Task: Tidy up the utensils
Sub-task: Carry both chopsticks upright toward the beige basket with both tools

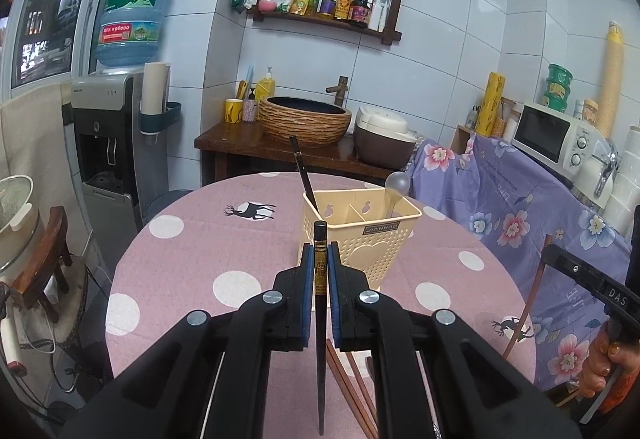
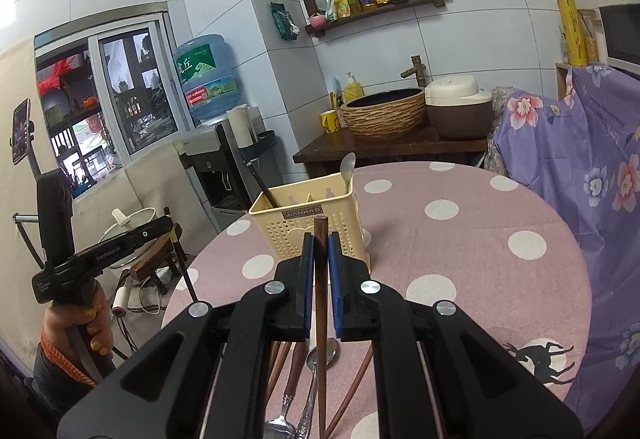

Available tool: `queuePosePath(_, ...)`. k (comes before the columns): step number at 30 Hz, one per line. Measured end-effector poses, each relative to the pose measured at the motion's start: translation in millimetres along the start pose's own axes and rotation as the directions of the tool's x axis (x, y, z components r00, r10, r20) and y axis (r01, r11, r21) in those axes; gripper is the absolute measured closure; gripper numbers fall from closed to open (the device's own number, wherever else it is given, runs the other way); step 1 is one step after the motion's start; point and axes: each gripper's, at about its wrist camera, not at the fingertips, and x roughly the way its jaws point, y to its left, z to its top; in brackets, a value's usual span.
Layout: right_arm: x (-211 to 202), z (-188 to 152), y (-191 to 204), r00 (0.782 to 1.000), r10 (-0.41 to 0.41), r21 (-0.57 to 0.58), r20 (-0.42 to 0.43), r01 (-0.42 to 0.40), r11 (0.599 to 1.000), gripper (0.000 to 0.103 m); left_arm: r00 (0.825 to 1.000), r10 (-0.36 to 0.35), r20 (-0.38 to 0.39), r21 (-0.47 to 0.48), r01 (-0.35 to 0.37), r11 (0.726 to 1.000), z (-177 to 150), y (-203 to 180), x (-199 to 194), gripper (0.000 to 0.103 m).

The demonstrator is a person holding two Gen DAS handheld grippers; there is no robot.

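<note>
Left gripper (image 1: 320,271) is clamped on a black chopstick (image 1: 320,319), pads pressing both sides of its gold-banded top end; the stick hangs down past the jaws, above the table (image 1: 192,259). Right gripper (image 2: 320,263) is clamped on a brown chopstick (image 2: 321,319) the same way, square end poking up between the pads, tip hanging below.

The caddy (image 1: 372,239) (cream plastic, perforated, with compartments) stands upright on the pink dotted table, just beyond both grippers. In the left-wrist view its left compartment holds another black chopstick (image 1: 303,171), leaning left; the right one holds a spoon (image 1: 396,187), bowl up.

Under the right gripper, loose on the table: a spoon (image 2: 316,387), a wood-handled utensil (image 2: 290,387) whose head is partly cut off by the frame edge, and more brown chopsticks (image 2: 352,387). Exact count is hidden by the gripper body.

Each view shows the other gripper off to the side, held in a hand (image 2: 86,331).
</note>
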Motion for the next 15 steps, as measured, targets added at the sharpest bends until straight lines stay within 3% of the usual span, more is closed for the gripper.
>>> queuePosePath(8, 10, 21, 5, 1.000, 0.012, -0.022, 0.005, -0.011, 1.000, 0.095, 1.000, -0.017, 0.018, 0.014, 0.017, 1.000, 15, -3, 0, 0.095)
queuePosePath(15, 23, 78, 24, 0.999, 0.025, -0.082, 0.037, -0.022, 0.996, 0.095, 0.995, -0.072, 0.076, 0.033, 0.069, 0.997, 67, -14, -7, 0.095)
